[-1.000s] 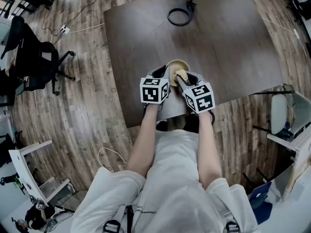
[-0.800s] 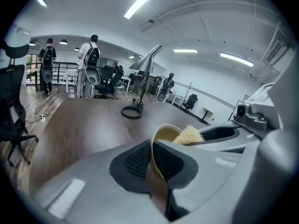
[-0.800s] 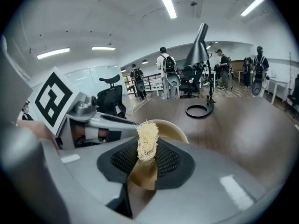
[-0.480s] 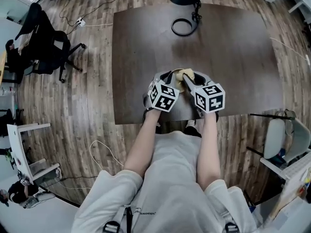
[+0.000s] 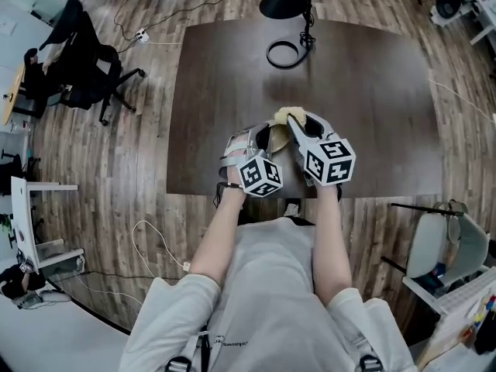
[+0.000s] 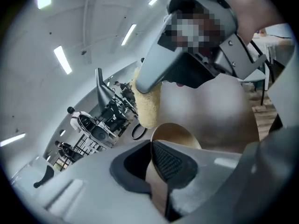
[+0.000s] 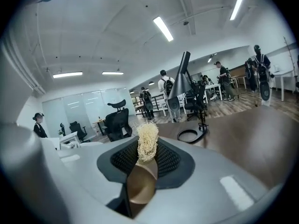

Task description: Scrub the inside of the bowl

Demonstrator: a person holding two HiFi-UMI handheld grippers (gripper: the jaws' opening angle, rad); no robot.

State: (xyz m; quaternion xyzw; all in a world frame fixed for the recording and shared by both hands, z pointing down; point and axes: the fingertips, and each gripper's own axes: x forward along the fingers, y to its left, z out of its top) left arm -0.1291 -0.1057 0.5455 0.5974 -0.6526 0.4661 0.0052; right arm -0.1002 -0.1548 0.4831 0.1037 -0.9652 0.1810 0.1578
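Left gripper: jaws pinched on the bowl wall, one pad inside and one outside, rim just past the tips. Right gripper: jaws pressed together on the scrubber, pale fibre tuft sticking out beyond the tips.

Change over the last second: the bowl was lying flat on the table with the scrubber down in it. Now the left gripper has rolled over and drawn back toward the person. The bowl is tipped with it and looks off the table, though the head view doesn't show contact clearly. The scrubber has come up — in the left gripper view it hangs just above and beyond the bowl's far rim, not touching the inside. The grippers are close together, right jaws ahead of the left jaws.

Reading: scrubbing is paused or between strokes — probably the bowl is being re-angled to open another part of the inside. Next the scrubber has to go back down past the rim onto the inner wall. The thin-wall pinch could slip or twist if pressed hard.
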